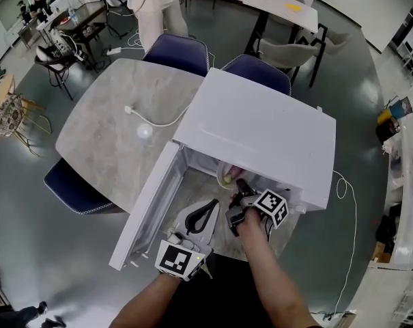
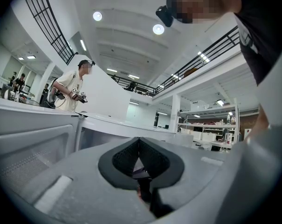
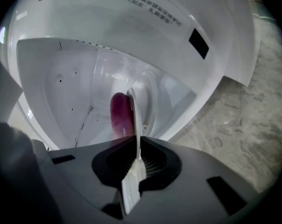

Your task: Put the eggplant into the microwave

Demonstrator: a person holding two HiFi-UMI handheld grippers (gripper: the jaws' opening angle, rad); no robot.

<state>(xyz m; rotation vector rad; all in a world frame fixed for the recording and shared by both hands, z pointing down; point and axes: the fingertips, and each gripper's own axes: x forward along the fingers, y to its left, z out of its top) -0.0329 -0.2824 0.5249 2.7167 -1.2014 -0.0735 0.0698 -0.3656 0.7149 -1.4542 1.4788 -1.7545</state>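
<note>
A white microwave (image 1: 261, 128) stands on the marble table (image 1: 104, 135) with its door (image 1: 148, 210) swung open to the left. My right gripper (image 1: 240, 203) reaches into the opening and is shut on the rim of a white plate (image 3: 135, 120), which shows edge-on. The purple eggplant (image 3: 120, 115) lies on that plate, inside the white cavity (image 3: 75, 87). In the head view only a bit of the plate (image 1: 226, 178) shows under the microwave's top. My left gripper (image 1: 207, 210) hangs in front of the open door, shut and empty (image 2: 139, 146).
A white cable with a plug and a round white thing (image 1: 145, 131) lies on the table left of the microwave. Two dark blue chairs (image 1: 179, 50) (image 1: 257, 70) stand behind it, another (image 1: 73, 186) at the near left. A person (image 1: 151, 5) stands beyond the table.
</note>
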